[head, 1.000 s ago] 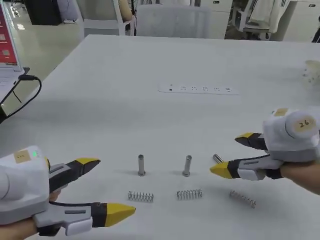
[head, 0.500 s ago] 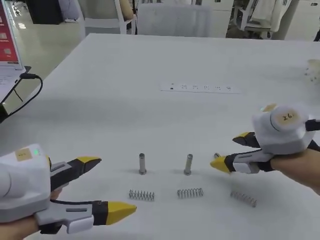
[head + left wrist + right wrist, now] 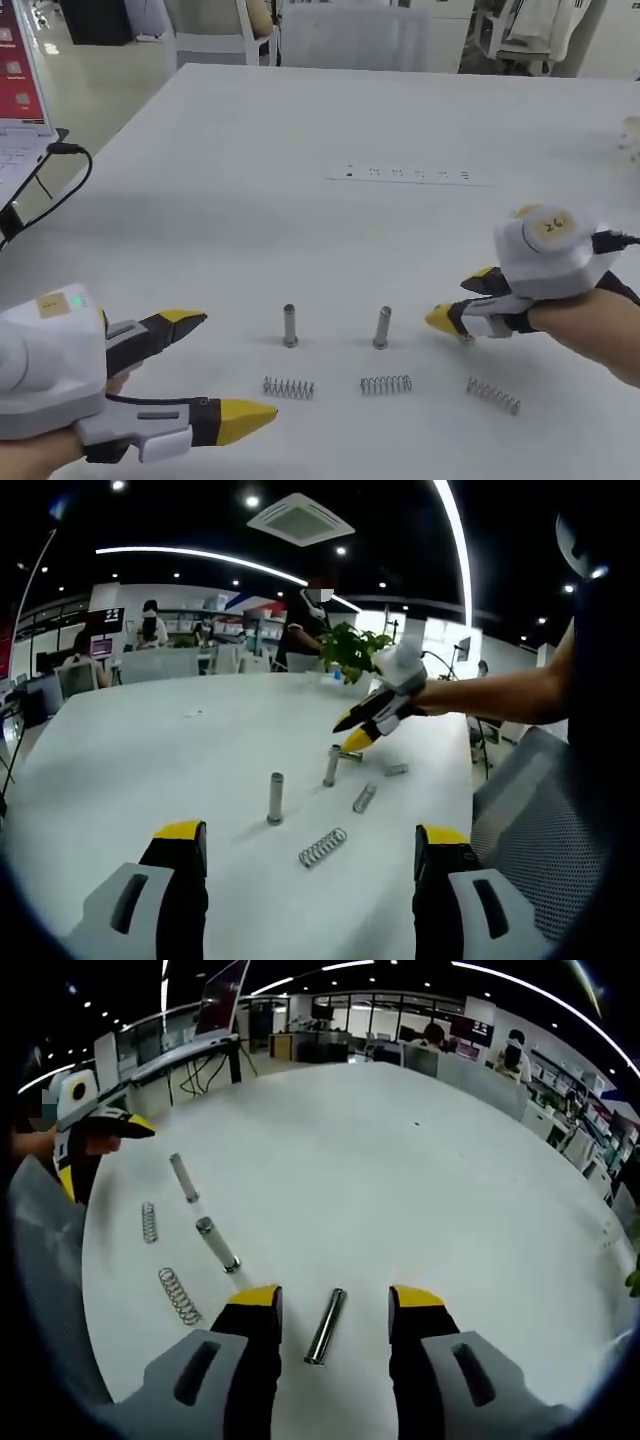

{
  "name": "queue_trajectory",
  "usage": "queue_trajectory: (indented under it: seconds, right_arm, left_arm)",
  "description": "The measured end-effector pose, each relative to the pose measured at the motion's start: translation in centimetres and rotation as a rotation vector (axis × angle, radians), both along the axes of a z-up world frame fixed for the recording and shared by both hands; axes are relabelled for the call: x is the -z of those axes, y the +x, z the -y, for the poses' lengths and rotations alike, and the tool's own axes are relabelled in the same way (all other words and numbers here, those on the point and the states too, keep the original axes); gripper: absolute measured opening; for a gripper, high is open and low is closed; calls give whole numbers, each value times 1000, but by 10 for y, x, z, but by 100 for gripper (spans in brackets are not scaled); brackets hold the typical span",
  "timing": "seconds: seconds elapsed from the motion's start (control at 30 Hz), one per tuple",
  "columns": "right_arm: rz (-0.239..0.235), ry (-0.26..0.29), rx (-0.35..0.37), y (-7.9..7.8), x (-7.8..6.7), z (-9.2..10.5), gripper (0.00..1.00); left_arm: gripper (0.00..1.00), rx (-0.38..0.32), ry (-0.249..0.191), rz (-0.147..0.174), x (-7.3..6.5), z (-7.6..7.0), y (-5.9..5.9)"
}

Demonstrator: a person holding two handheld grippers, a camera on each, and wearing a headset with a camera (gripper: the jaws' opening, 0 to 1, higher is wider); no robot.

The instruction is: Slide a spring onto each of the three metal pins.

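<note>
- Lowered and drawn in since a second ago: right tool (image 3: 460, 296), now closer to the third pin (image 3: 325, 1325). Left tool (image 3: 228, 365) much as before. Slight shift of the headset camera as well.
- Nothing completed yet, judging by the layout: no spring on any of the three pins.
- Left pin (image 3: 290, 325) and middle pin (image 3: 382, 327) upright on the worktop (image 3: 300, 220), side by side, apart from each other, both bare.
- Third pin flat on its side on the worktop, between the right tool's jaws in the right gripper view, seemingly touched by neither; hidden behind that tool in the head view.
- Right tool partly open, straddling the lying pin, gripping nothing so far.
- Left tool spread wide and empty, low at the near left, well apart from pins and springs.
- Left spring (image 3: 288, 387), middle spring (image 3: 386, 384) and right spring (image 3: 493, 395) on their sides in a loose row, on the person's side of the pins, touching none.
- Still to do, at a guess: grip the fallen pin, then thread all three springs, one per pin.
- No container among the task's things: pins and springs loose on the bare worktop.
- Farther back, power strip (image 3: 410, 175) set into the worktop, well apart from the work.
</note>
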State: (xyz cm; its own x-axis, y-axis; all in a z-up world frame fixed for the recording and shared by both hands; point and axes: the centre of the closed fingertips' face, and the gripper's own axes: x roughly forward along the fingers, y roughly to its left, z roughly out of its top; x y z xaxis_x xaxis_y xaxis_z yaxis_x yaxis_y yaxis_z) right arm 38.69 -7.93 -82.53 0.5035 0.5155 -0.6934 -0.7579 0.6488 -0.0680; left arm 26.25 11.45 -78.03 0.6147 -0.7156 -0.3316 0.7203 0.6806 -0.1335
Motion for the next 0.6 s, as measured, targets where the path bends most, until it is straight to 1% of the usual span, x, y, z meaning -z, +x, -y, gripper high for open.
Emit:
queue_trajectory:
  seconds: [0.1,0.13,0.2,0.23,0.3,0.37,0.6]
  right_arm:
    - [-11,-7,5,1,3,1,39]
    - [-13,-18,12,2,4,2,39]
    - [-18,-18,17,3,5,2,38]
    - [-31,-21,27,3,7,3,37]
    - [-30,-22,29,3,7,3,36]
    - [-45,-23,39,3,9,3,33]
    - [-60,-33,48,4,12,1,28]
  left_arm:
    - [82,0,1,0,0,0,0]
    - [82,0,0,-1,0,0,0]
    - [82,-2,0,0,0,0,0]
    - [82,-3,0,0,0,0,0]
    - [82,-4,-1,-1,0,-1,0]
    - [82,-4,-1,-1,0,-1,0]
    - [81,-4,-2,-2,0,-1,0]
